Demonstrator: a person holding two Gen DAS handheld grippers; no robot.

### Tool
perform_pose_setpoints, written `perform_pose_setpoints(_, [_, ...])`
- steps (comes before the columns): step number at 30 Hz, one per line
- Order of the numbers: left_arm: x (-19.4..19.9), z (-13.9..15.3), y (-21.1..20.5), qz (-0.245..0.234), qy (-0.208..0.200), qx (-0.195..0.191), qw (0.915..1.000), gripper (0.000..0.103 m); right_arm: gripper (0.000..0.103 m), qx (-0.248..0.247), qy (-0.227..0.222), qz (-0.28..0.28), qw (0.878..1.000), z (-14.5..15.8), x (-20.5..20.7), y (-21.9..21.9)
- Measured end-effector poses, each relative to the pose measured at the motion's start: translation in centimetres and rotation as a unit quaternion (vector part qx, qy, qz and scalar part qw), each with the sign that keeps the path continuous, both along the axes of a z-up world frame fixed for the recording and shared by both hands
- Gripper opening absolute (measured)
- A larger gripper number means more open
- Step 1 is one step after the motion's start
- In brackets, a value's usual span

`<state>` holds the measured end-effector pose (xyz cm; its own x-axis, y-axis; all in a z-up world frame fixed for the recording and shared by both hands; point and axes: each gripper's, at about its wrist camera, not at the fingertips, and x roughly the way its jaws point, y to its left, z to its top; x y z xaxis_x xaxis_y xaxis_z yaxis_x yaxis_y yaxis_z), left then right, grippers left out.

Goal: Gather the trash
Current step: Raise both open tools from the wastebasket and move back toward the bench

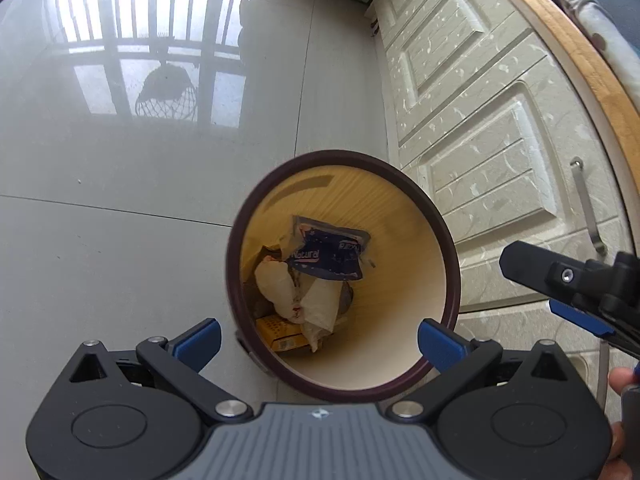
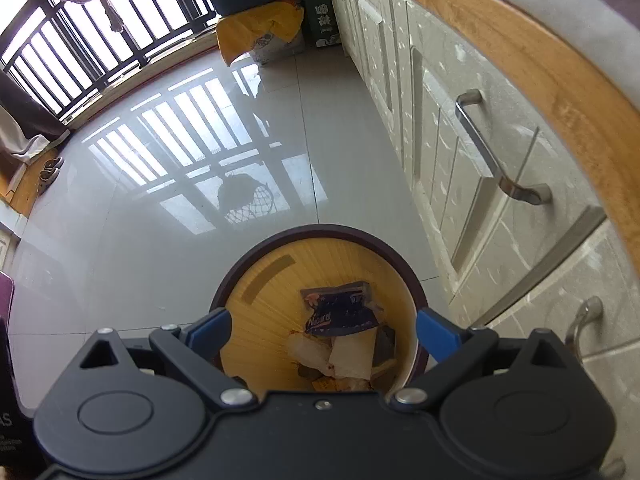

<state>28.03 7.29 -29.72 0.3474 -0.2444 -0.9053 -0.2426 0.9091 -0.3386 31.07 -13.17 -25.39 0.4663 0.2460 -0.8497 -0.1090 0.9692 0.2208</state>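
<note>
A round waste bin (image 1: 344,276) with a dark brown rim and a pale wood-grain inside stands on the glossy grey tiled floor (image 1: 120,240), just beside the cream panelled cabinet doors (image 1: 480,140) that run under the wood-edged counter (image 1: 580,60). At the bottom of the bin lies the trash: a dark blue wrapper (image 1: 328,254) printed with the word "Natural" on top, crumpled white paper (image 1: 296,296) below it, and a yellow carton (image 1: 280,332) at the lowest edge of the heap. The left hand-held gripper (image 1: 318,340) hangs above the bin's mouth, pointing steeply down into it, its blue-padded jaws spread as wide as they go with nothing between them. The right hand-held gripper (image 2: 322,330) hangs over the same bin from the cabinet side, its jaws also spread wide and empty. Far beyond the bin, at the end of the cabinets, stands a green box (image 2: 318,4) next to a yellow cloth (image 2: 260,24).
</note>
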Motion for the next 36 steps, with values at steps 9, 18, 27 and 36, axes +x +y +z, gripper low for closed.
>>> perform_pose_setpoints(9, [-2.3,3.2,0.9,-0.029,-0.01,0.038,0.9988,0.103,0.1,-0.008,-0.005,0.001,1.0,1.6,-2.7,-0.2])
perform_pose_setpoints(18, [-4.9,6.0,2.3,-0.034,-0.031,0.062,0.9971,0.103,0.103,-0.026,-0.019,0.006,0.999,3.5,-5.9,-0.5])
perform_pose_setpoints(27, [-7.6,8.6,3.5,-0.032,-0.054,0.08,0.9948,0.103,0.103,-0.057,-0.034,0.02,0.998,4.9,-8.9,-0.4])
perform_pose_setpoints(36, [-10.2,10.4,3.6,-0.026,-0.075,0.084,0.9933,0.103,0.103,-0.075,-0.056,0.025,0.995,7.0,-11.9,-0.8])
